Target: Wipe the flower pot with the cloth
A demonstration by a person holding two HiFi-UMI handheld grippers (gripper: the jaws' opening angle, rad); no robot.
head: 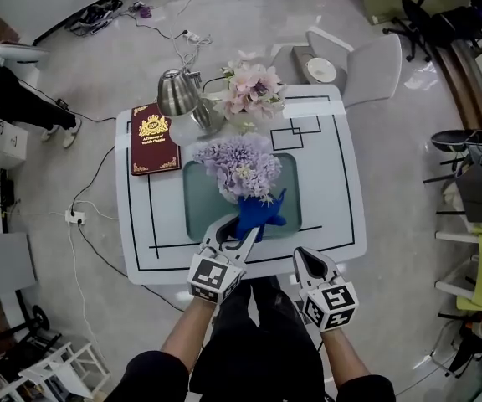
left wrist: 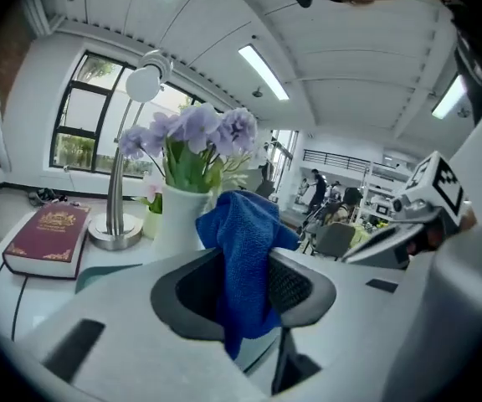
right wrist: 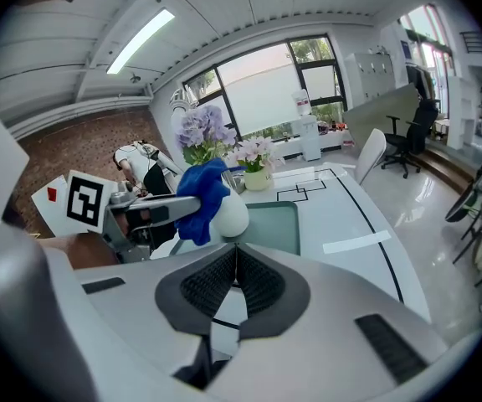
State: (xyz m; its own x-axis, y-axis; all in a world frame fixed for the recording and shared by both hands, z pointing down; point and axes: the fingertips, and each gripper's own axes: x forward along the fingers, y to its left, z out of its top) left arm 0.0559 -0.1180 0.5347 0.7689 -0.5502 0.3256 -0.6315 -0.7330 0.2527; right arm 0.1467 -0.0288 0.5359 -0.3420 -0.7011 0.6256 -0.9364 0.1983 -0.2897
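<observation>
The left tongs are clenched on the cloth. It is blue terry, soft and limp, bunched into a pad above the jaws with a tail hanging below them. The right tongs are pressed together with nothing between them, and hover over the near edge of the table, at about 5 o'clock from the pot.

The flower pot stands on a teal mat, a little toward 6 o'clock from the table's middle. In the head view its purple blooms hide it. It is white, smooth and rounded, and looks glazed. In the right gripper view the cloth appears to lie against its near side.

I judge it light but top-heavy under that big bunch, slippery and breakable, so a hard sideways rub could slide or tip it. The free tongs would do best to open and steady it at the neck just under the leaves, not on the stems. The cloth has nap enough to grip and will mould round the curve.

Further out are a dark red book with gilt print at 10 o'clock, a silver lamp at 11, and pink flowers at 12.
</observation>
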